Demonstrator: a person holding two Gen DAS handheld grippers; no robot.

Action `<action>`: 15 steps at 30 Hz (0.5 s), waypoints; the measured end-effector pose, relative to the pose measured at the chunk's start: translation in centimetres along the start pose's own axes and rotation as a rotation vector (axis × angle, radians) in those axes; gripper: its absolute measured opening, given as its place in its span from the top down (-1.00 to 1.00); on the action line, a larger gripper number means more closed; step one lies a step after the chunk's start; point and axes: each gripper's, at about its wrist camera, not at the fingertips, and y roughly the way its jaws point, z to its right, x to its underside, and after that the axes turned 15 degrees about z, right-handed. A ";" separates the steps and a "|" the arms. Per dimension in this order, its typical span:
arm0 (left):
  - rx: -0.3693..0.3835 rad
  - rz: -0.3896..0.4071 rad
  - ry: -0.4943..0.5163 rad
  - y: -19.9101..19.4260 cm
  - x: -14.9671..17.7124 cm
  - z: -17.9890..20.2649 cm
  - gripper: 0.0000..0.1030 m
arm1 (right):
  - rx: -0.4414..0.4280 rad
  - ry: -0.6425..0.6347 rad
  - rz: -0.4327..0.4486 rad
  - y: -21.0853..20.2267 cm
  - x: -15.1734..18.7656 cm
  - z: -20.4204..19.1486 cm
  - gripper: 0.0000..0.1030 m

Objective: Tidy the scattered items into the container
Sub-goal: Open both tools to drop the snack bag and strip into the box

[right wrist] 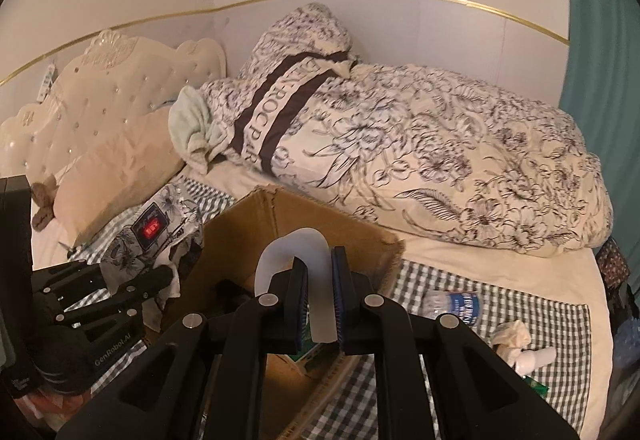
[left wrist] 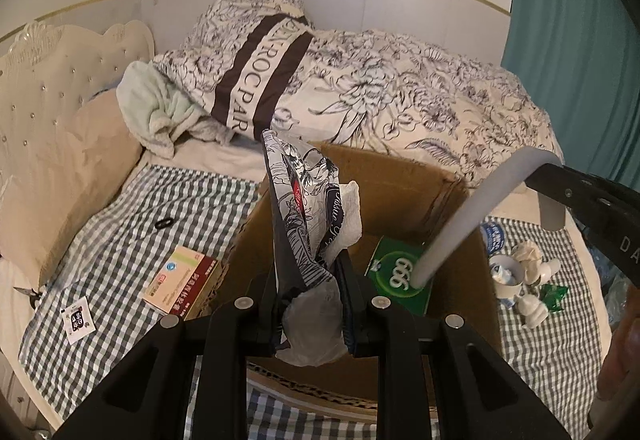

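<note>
An open cardboard box (left wrist: 400, 176) stands on the checked bed sheet, with a green box (left wrist: 400, 276) lying inside. My left gripper (left wrist: 310, 304) is shut on a floral tissue pack (left wrist: 304, 208) and holds it over the box's left side; the pack also shows in the right wrist view (right wrist: 160, 228). My right gripper (right wrist: 319, 300) is shut on a white U-shaped band (right wrist: 296, 240) and holds it above the box (right wrist: 360, 236). The band (left wrist: 472, 208) reaches down into the box in the left wrist view.
A red and cream carton (left wrist: 180, 280), a small sachet (left wrist: 78, 320) and a black hair tie (left wrist: 164, 222) lie left of the box. A crushed water bottle (right wrist: 452, 306), crumpled tissue (right wrist: 512, 336), small white bottles (left wrist: 532, 310) and a green wrapper (left wrist: 554, 296) lie to the right. A duvet (right wrist: 440, 144) is behind.
</note>
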 end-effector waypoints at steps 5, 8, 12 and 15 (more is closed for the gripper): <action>0.000 -0.029 -0.003 1.0 1.1 -1.0 0.57 | -0.003 -0.009 -0.040 1.9 1.1 -1.0 0.80; 0.001 -0.046 -0.007 1.7 1.6 -1.4 0.57 | -0.001 -0.009 -0.061 2.8 1.8 -1.4 0.80; 0.010 -0.065 -0.005 2.6 2.2 -1.4 0.57 | -0.001 -0.015 -0.090 4.0 2.5 -1.6 0.80; 0.012 -0.076 -0.002 3.3 2.5 -1.3 0.57 | 0.001 -0.017 -0.107 4.7 3.0 -1.7 0.80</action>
